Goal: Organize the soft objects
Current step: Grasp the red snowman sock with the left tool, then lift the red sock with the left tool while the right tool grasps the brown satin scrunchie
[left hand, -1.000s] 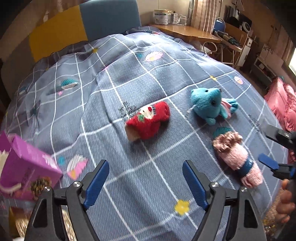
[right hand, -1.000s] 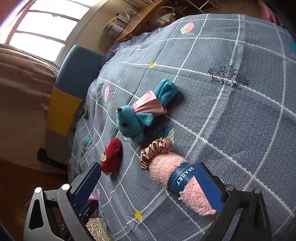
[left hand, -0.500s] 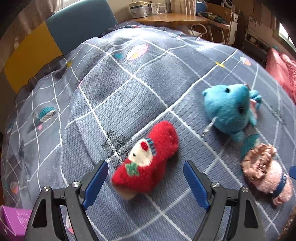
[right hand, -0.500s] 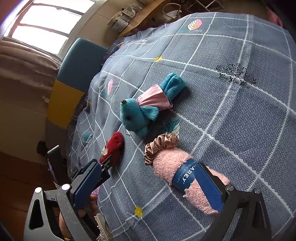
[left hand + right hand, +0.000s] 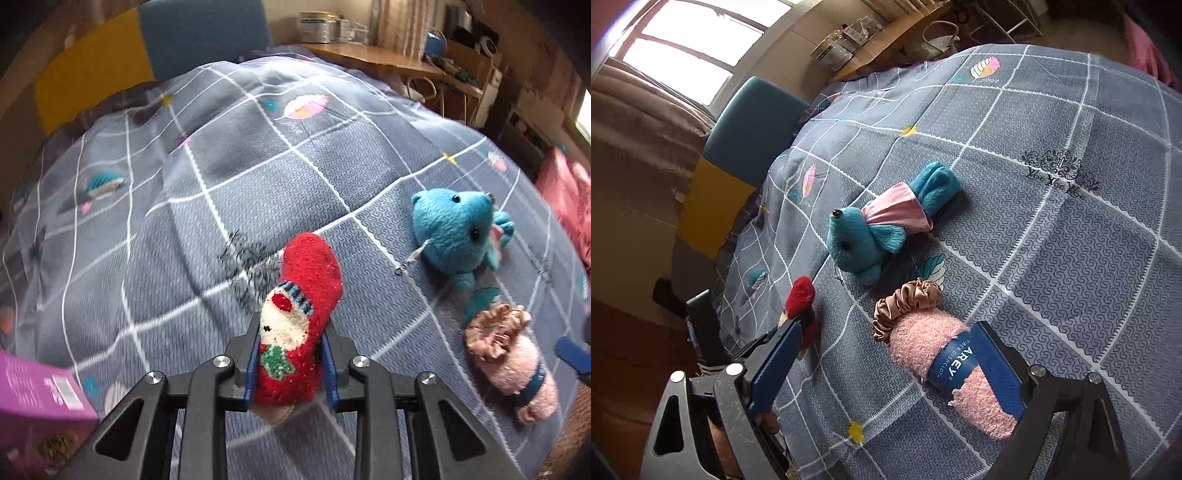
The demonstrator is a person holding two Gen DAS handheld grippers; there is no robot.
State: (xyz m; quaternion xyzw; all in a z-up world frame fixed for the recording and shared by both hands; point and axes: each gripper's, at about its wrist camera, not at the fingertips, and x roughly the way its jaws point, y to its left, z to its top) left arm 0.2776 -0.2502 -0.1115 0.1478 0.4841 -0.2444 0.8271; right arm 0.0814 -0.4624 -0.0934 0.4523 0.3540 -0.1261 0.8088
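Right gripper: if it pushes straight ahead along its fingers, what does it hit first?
Probably the pink rolled cloth, lying just ahead beside the right gripper's right finger; its jaws are closing, nothing pinched yet. A line nearer the left finger would meet bare bedspread first. Depth is unclear.

Blue band (image 5: 955, 363) around pink fluffy cloth (image 5: 960, 369): "AREY", smaller "FIBER DISHCLOTH". Bedspread (image 5: 1071, 258) emblem lettering illegible.

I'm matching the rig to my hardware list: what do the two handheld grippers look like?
Both look alike. The left gripper has a black angular frame with triangular cut-outs and silver round bolt heads, and flat blue pads line its fingers. The right gripper has the same black frame, silver bolts and blue-padded fingers. No cables, sleeves or printed markings show on either.
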